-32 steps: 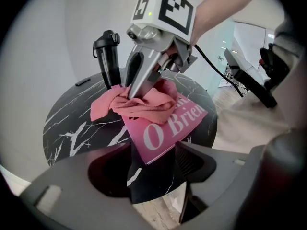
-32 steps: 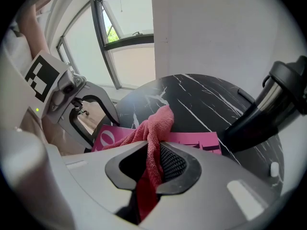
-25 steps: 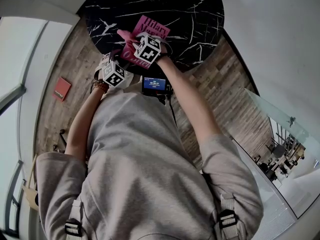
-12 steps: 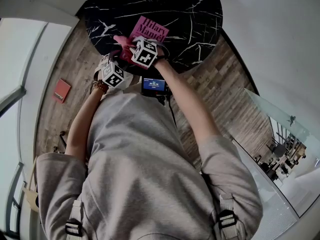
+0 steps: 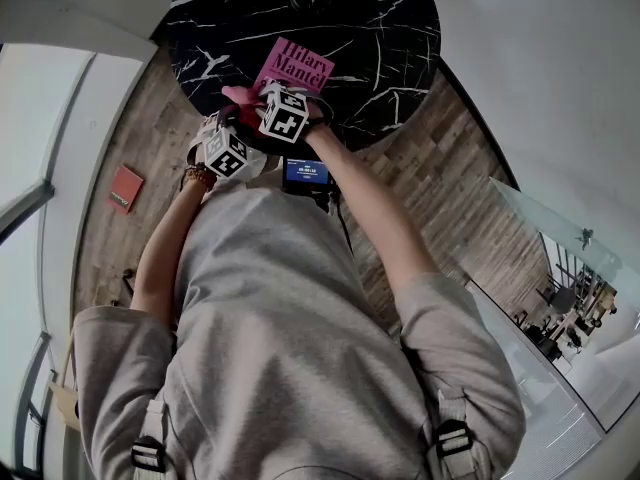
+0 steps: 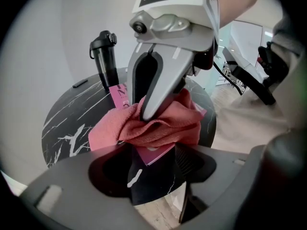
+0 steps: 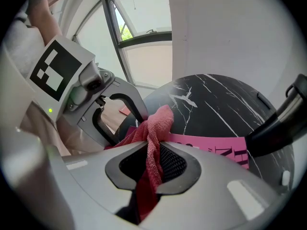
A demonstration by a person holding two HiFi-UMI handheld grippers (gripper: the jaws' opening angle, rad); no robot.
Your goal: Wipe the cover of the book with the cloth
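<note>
my right gripper (image 7: pixel 153 143) clamps the red cloth (image 7: pixel 160 121) on the pink book (image 7: pixel 211 145); my left gripper (image 6: pixel 153 162), at its seven o'clock, gapes wide.

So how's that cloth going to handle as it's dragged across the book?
The cloth is likely floppy: it bunches and droops where the right gripper pinches it. Its nubby weave should probably drag on the book rather than slip. Probably light too, since its folds stand up on their own.
</note>
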